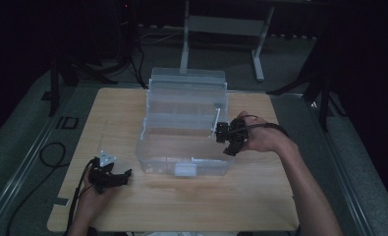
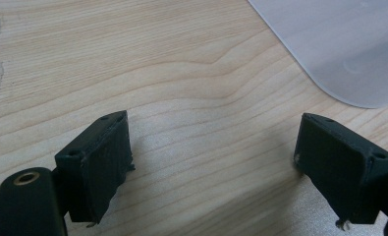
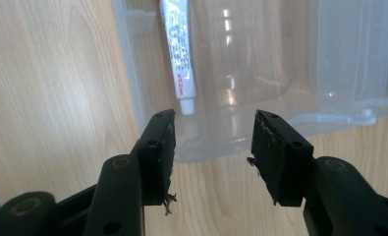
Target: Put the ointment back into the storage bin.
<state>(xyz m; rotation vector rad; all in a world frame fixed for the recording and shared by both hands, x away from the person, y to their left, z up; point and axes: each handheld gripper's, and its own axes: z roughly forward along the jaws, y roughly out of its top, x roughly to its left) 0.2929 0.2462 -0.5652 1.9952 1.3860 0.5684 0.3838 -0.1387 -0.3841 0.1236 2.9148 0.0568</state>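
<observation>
A clear plastic storage box (image 1: pixel 154 162) with its lid folded back stands in the middle of the wooden table (image 1: pixel 181 201). A white tube (image 1: pixel 215 121) with a white cap lies inside it against the right wall, also seen as the tube (image 3: pixel 178 54) in the right gripper view. My right gripper (image 1: pixel 222 139) hovers at the box's right edge, and its jaws stand apart with nothing between them (image 3: pixel 213 147). My left gripper (image 1: pixel 119 178) rests on the table at the front left, open and empty (image 2: pixel 213 162), just short of the box's rounded corner (image 2: pixel 348 49).
The box (image 3: pixel 221 142) has several compartments and a white latch (image 1: pixel 185 170) at its front. Cables (image 1: pixel 51 157) trail off the table's left side. Metal stand legs (image 1: pixel 184 49) rise behind the table. Bare wood lies in front of the box.
</observation>
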